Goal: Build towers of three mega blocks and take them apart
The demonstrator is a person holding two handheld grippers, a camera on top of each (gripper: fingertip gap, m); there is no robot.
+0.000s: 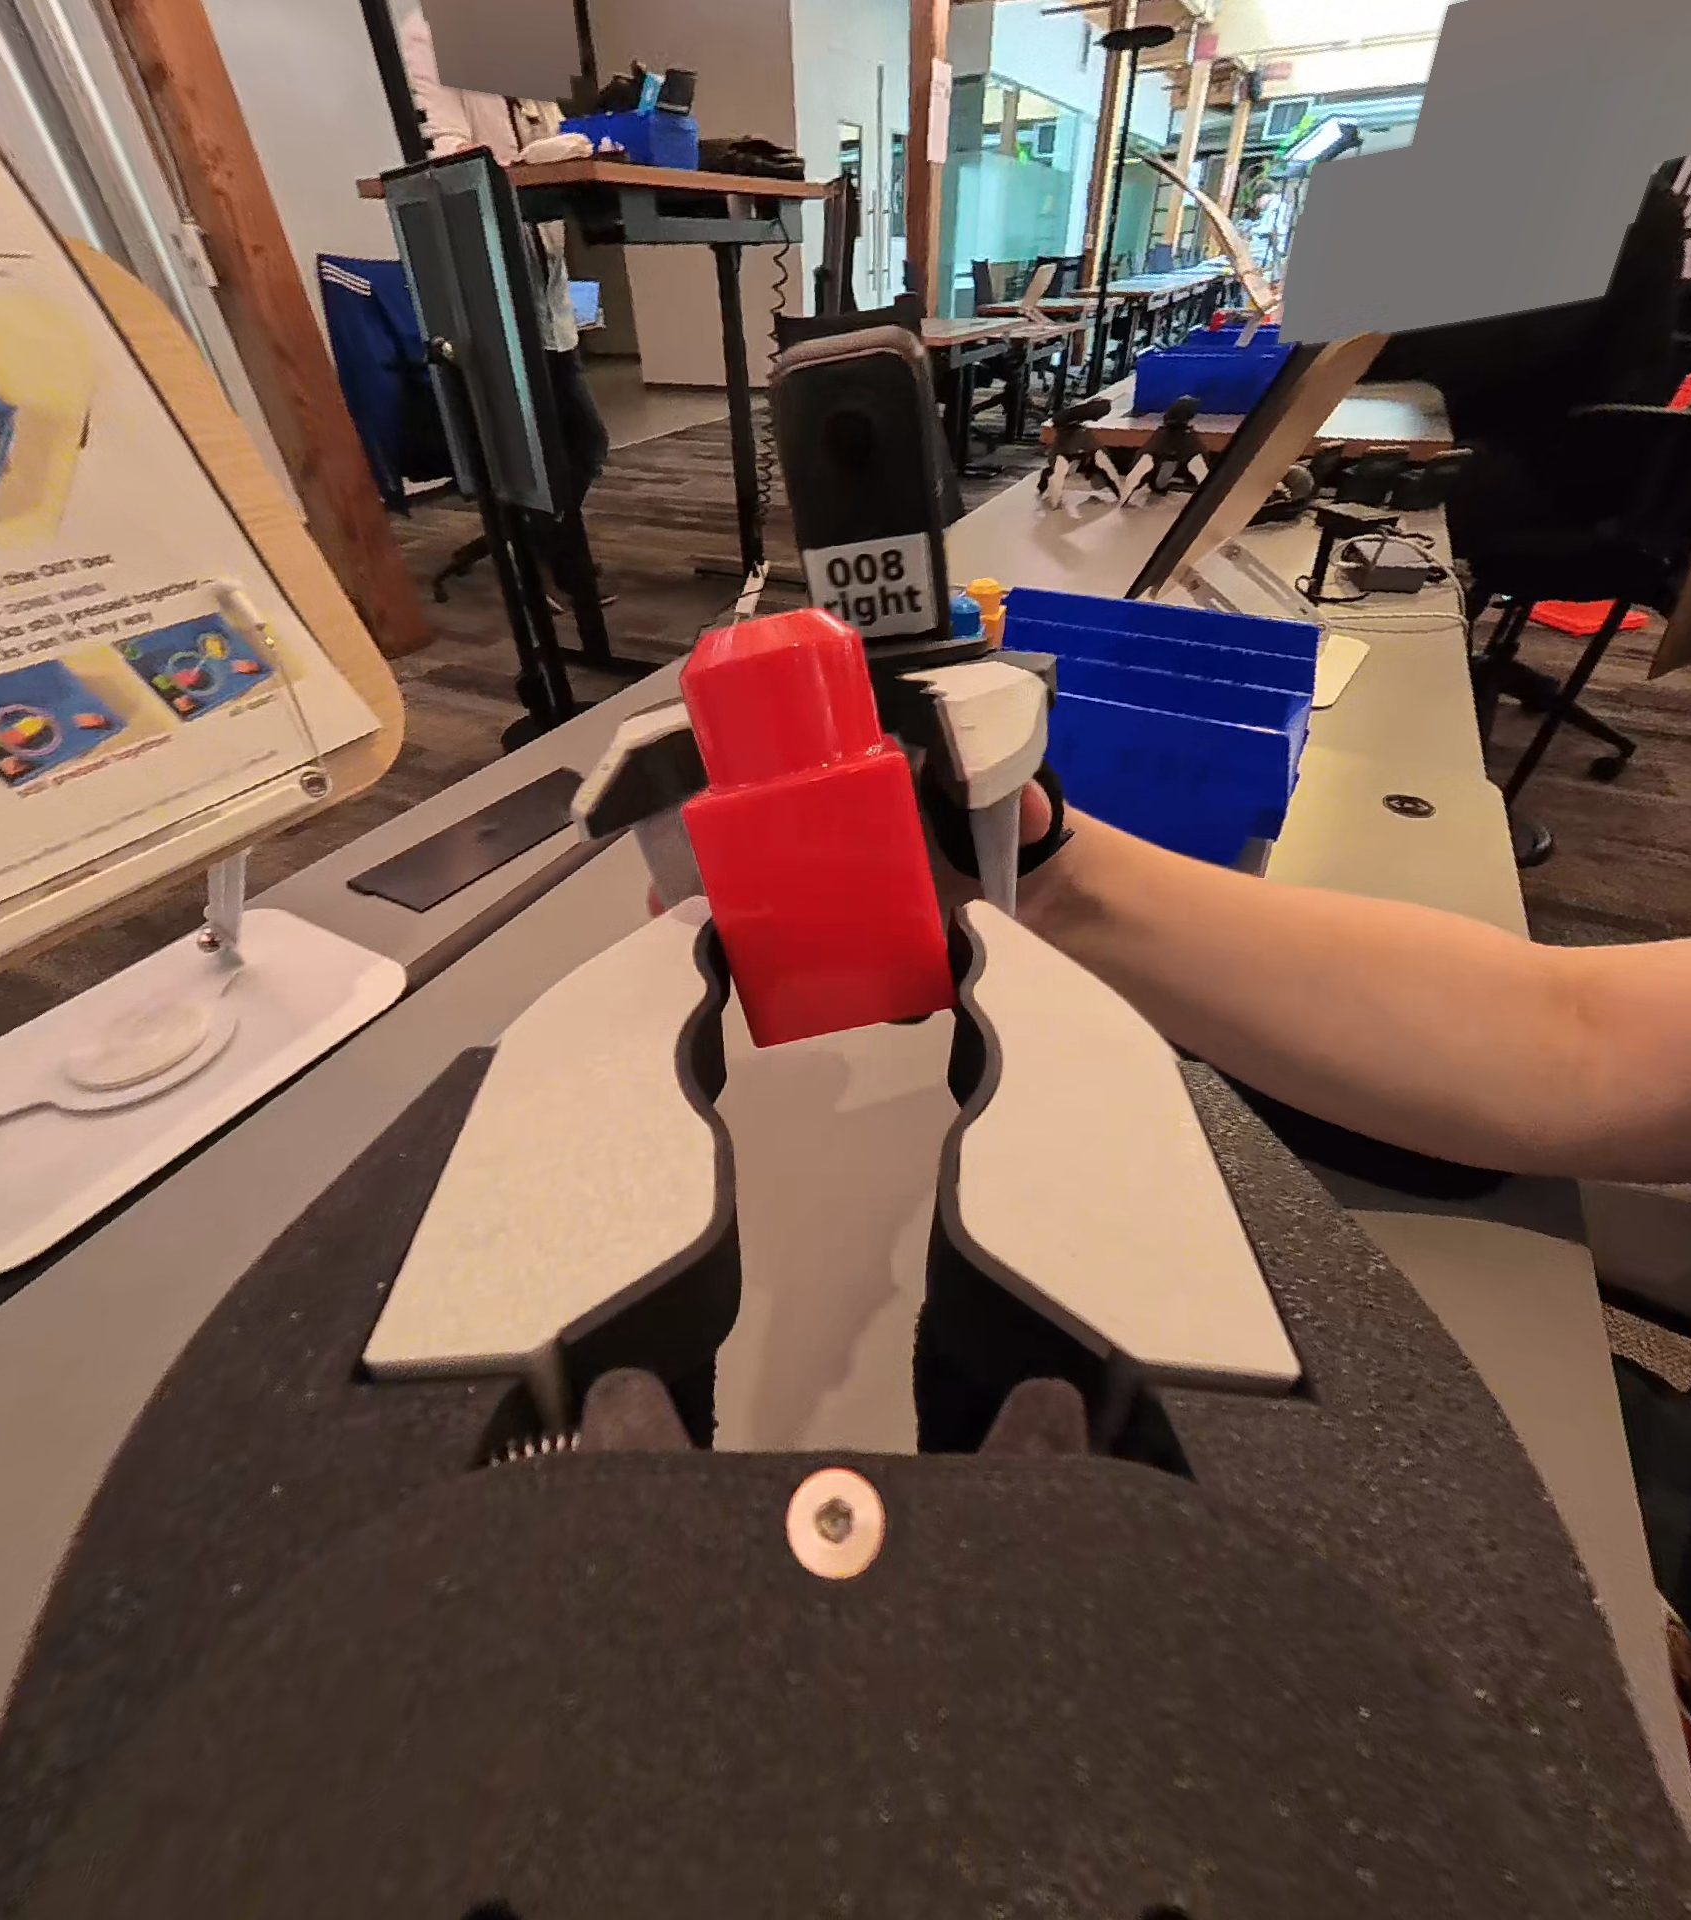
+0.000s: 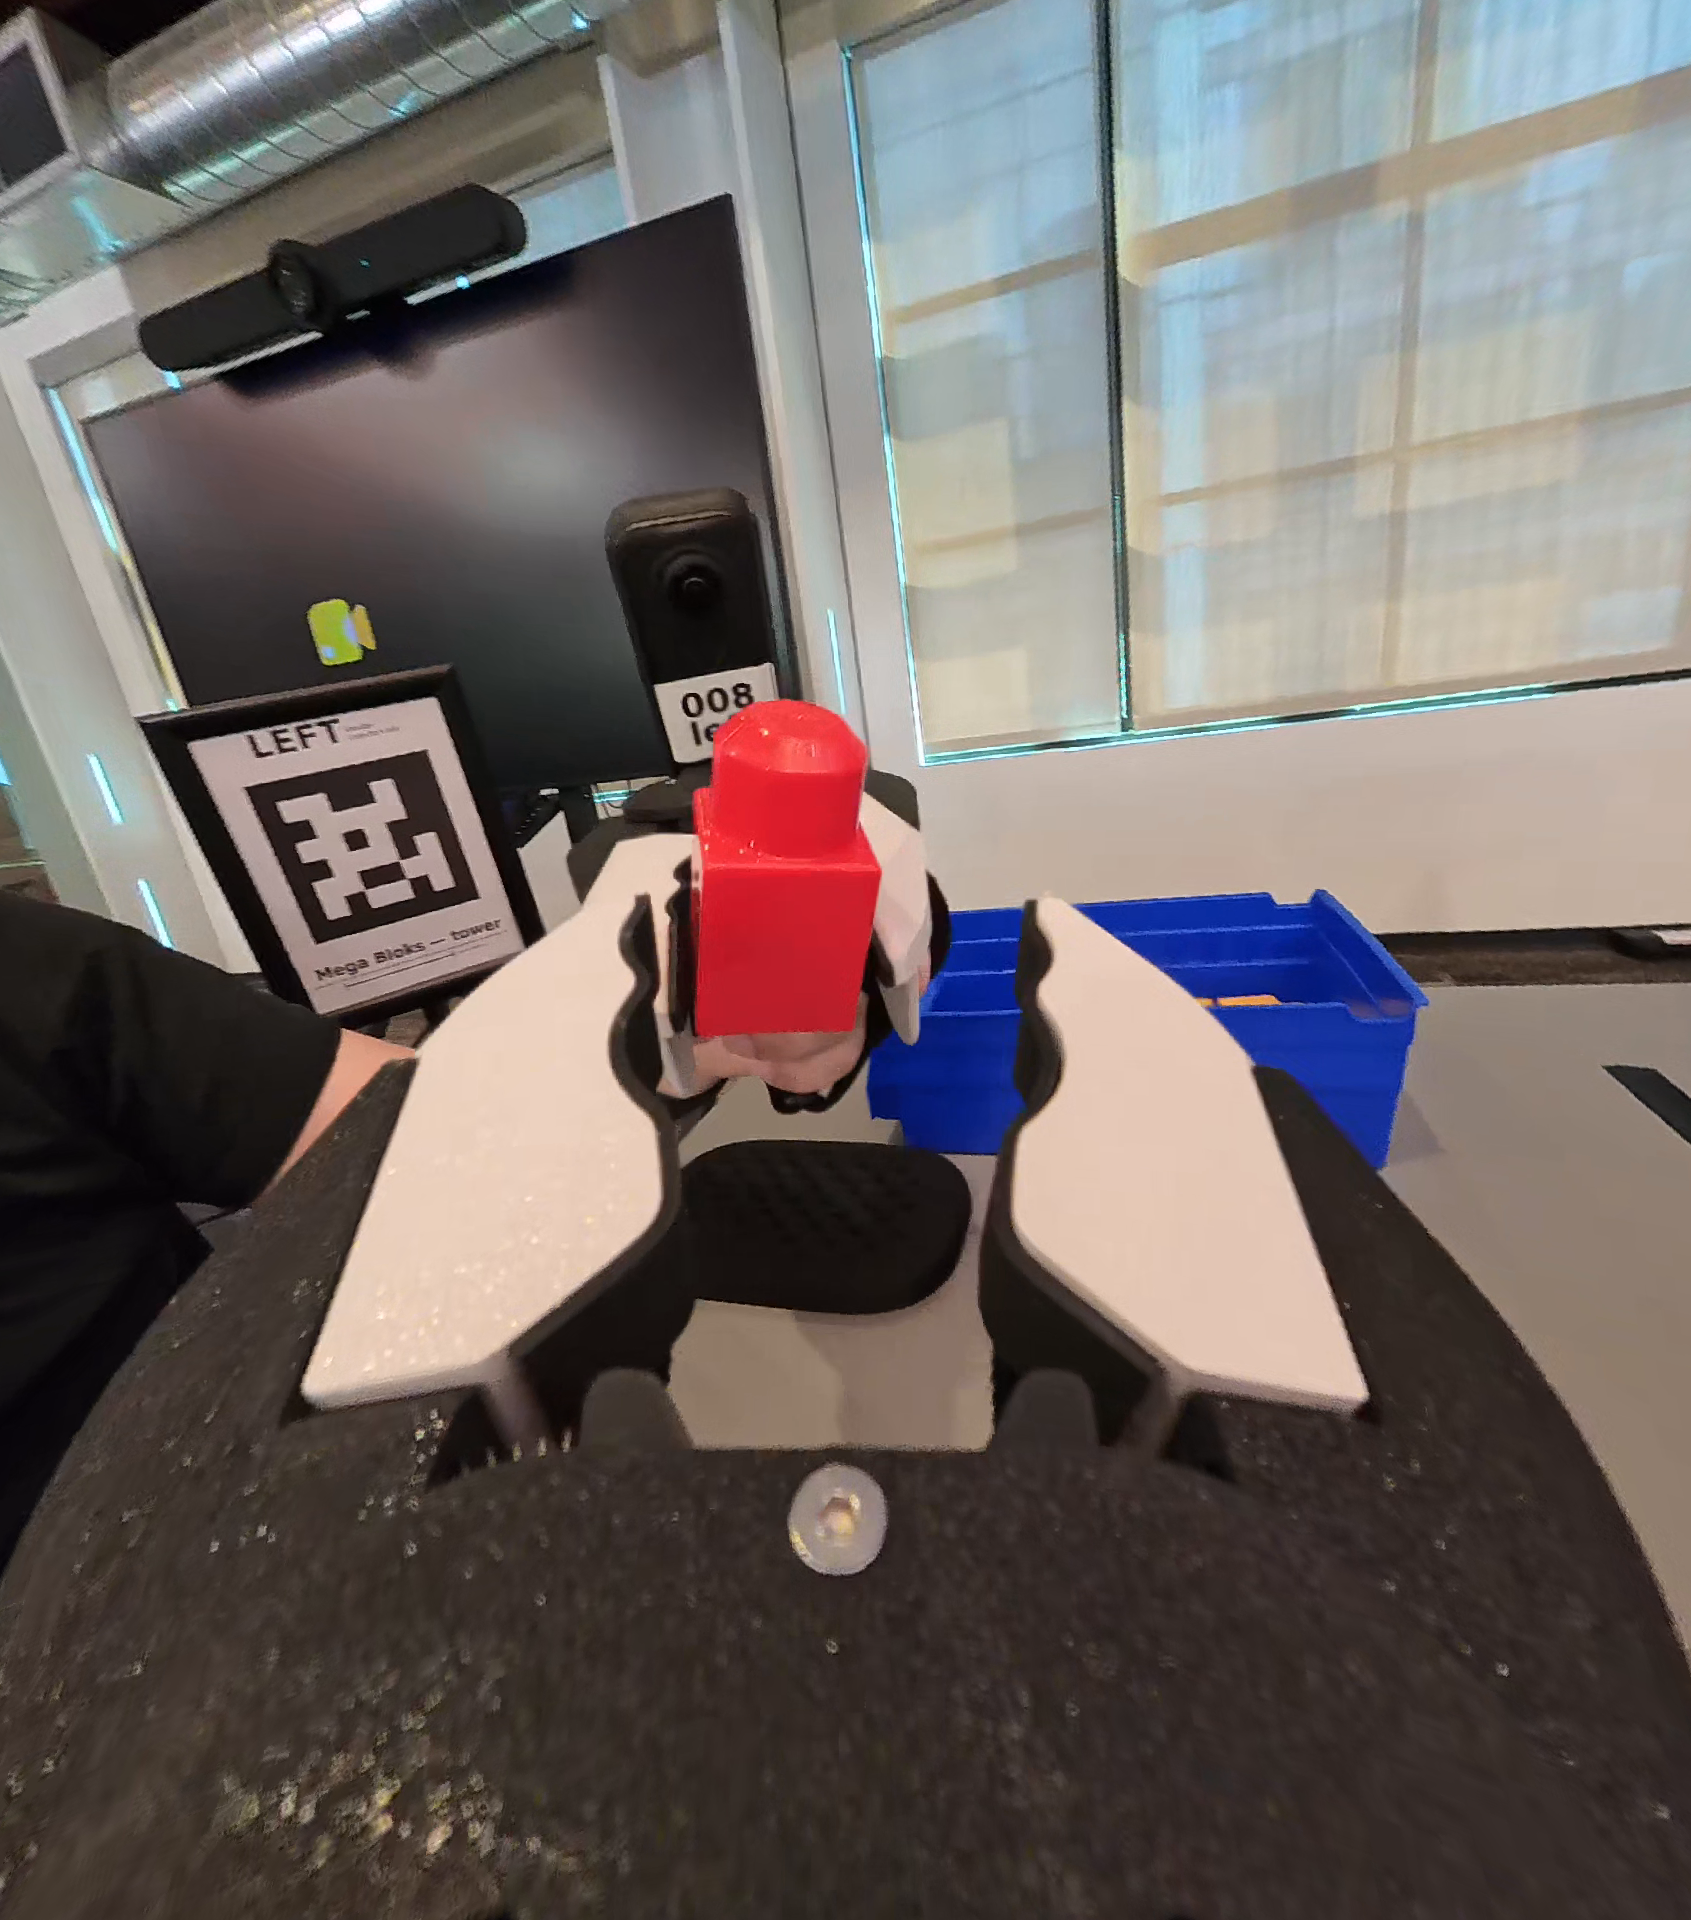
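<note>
Left gripper [image 1: 828, 971] is clamped on the lower body of the red block [image 1: 815, 831], fingertips pressing both side faces. Block sits upright, stud on top, held in the air above the grey surface [image 1: 1392, 727]. Right gripper [image 2: 836, 961] faces it head-on with jaws spread wide. Its fingertips flank the block with clear gaps either side, touching nothing. In the left wrist view the right gripper's fingers [image 1: 986, 727] show behind the block, apart. Blue bin [image 2: 1236, 997] rests on the surface behind the block; another blue bin [image 1: 1173, 717] in the left wrist view has yellow and blue blocks [image 1: 976, 608] just beside it.
</note>
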